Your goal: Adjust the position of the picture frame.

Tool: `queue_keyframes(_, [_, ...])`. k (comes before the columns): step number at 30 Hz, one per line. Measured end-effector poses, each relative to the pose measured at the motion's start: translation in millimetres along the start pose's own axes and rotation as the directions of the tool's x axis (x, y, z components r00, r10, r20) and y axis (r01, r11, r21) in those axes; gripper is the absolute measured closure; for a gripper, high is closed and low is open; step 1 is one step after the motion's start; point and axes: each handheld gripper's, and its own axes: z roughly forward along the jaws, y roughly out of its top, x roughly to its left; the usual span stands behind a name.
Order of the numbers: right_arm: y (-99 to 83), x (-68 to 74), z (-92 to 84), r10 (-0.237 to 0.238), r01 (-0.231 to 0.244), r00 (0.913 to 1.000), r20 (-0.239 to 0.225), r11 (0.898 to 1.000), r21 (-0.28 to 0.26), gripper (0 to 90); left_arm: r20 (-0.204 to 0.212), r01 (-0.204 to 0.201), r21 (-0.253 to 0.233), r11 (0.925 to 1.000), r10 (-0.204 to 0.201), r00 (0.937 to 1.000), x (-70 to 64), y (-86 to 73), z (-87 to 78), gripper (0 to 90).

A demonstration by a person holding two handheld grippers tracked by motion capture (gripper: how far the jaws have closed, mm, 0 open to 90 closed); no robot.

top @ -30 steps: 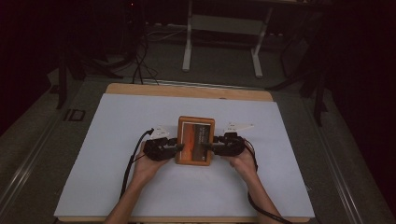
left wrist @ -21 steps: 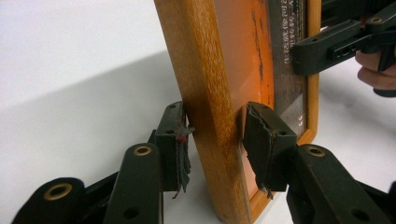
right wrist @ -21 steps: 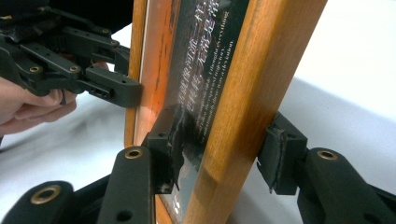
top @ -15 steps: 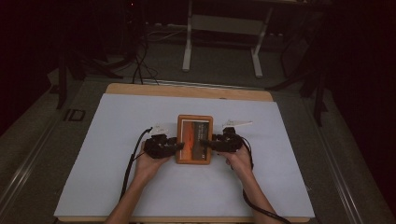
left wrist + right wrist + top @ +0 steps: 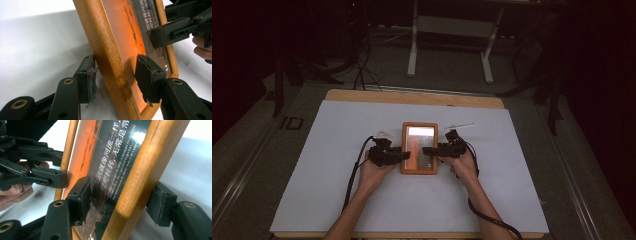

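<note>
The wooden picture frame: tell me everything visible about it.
The rectangular, orange-brown wooden picture frame lies near the middle of the white table cover, long side running away from the person. Its glossy pane covers an orange and dark print with white Chinese lettering. The left tongs and right tongs straddle its side rails; their jaws have just been opening.

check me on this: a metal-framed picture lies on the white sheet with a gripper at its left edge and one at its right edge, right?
Not metal: the frame is wood, as the left gripper view shows in its brown grain. The rest holds: it lies on the white sheet, with the left gripper at its left edge and the right gripper at its right edge.
</note>
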Motion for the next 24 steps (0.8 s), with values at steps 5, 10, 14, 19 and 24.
queue_keyframes(5, [0.5, -8.0, 7.4, 0.052, -0.052, 0.9986, -0.012, 0.998, 0.023, 38.0, 0.011, 0.034, 0.03, 0.999, -0.034, 0.9994, 5.2, 0.9, 7.8, 47.2])
queue_keyframes(10, [-0.9, -15.6, 12.6, 0.11, -0.109, 0.9936, -0.025, 0.993, 0.033, 37.6, 0.039, 0.089, 0.043, 0.9951, -0.091, 0.9951, 12.2, -0.2, 12.3, 46.2])
queue_keyframes(14, [-1.9, -18.7, 14.2, 0.134, -0.133, 0.9904, -0.033, 0.991, 0.033, 38.0, 0.043, 0.091, 0.046, 0.9948, -0.093, 0.9947, 13.7, -0.5, 13.7, 45.2])
queue_keyframes(19, [-1.8, -18.0, 12.9, 0.119, -0.119, 0.9926, -0.022, 0.992, 0.033, 38.4, 0.04, 0.08, 0.047, 0.9957, -0.082, 0.9958, 12.8, -0.9, 14.0, 44.2])
queue_keyframes(24, [-2.3, -17.5, 7.3, 0.082, -0.082, 0.9966, -0.001, 0.996, 0.022, 40.6, 0.031, 0.024, 0.058, 0.9981, -0.026, 0.9992, 11.1, -3.5, 9.6, 41.5])
